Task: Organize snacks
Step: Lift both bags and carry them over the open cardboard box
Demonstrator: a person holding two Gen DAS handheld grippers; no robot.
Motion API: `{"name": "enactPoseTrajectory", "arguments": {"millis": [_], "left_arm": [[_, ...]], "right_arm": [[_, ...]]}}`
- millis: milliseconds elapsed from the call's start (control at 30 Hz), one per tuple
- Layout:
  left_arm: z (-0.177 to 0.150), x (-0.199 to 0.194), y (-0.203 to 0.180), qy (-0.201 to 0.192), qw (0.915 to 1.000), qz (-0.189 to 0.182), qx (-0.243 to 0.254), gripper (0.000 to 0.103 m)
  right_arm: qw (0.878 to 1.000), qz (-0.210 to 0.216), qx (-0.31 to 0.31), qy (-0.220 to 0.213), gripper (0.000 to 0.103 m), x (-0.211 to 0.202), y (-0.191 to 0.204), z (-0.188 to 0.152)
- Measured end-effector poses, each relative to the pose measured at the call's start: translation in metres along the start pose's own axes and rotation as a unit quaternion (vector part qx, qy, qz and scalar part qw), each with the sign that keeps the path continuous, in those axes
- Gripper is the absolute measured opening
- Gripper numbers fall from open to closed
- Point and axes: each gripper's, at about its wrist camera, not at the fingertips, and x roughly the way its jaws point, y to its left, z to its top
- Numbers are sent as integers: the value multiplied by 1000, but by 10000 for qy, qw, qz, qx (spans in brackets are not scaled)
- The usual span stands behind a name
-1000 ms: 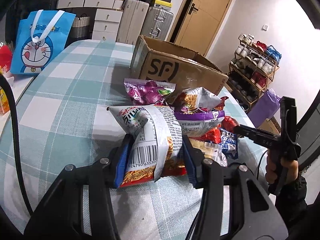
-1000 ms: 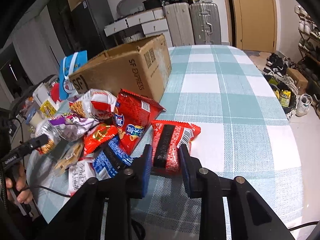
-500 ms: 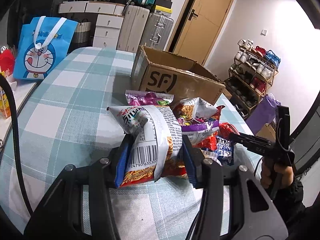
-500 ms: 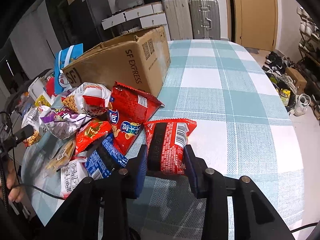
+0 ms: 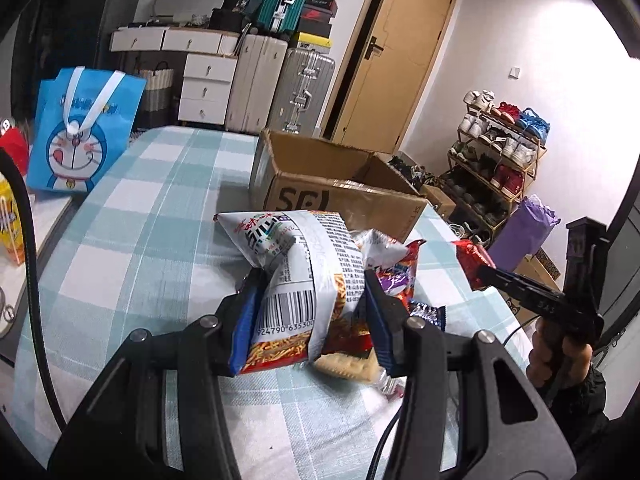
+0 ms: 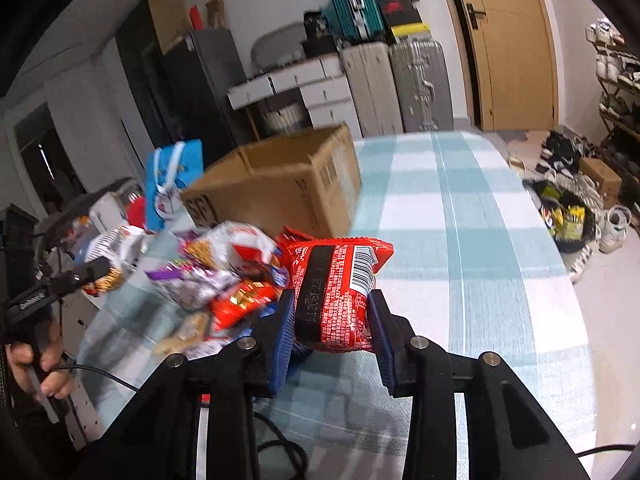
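Note:
My left gripper (image 5: 312, 316) is shut on a white snack bag (image 5: 296, 268) with a barcode, held above the table. My right gripper (image 6: 330, 328) is shut on a red snack packet (image 6: 336, 288), lifted off the table. A pile of snack bags (image 6: 216, 272) lies between the grippers, in front of an open cardboard box (image 5: 336, 188) marked SF; the box also shows in the right wrist view (image 6: 288, 180). The right gripper shows at the right edge of the left wrist view (image 5: 480, 272).
The table has a teal and white checked cloth (image 6: 460, 220). A blue cartoon bag (image 5: 80, 136) stands at the table's far left. Suitcases (image 5: 288, 84), drawers and a door are behind. A shoe rack (image 5: 500, 148) stands right of the table.
Both grippers have risen with their bags. The red packet has left the table. The right wrist view has tilted up and is blurred with motion.

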Motion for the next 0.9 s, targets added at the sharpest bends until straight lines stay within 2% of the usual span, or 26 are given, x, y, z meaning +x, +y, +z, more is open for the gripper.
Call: {"name": "enactPoseTrajectory", "arguments": {"millis": [433, 900], "left_arm": [[27, -7, -28, -160, 9995, -127, 237, 45], [56, 12, -40, -160, 9992, -127, 341, 46]], "right_arm": [[9978, 379, -271, -471, 35, -34, 34, 32], [9969, 439, -372, -529, 36, -25, 52, 62]]}}
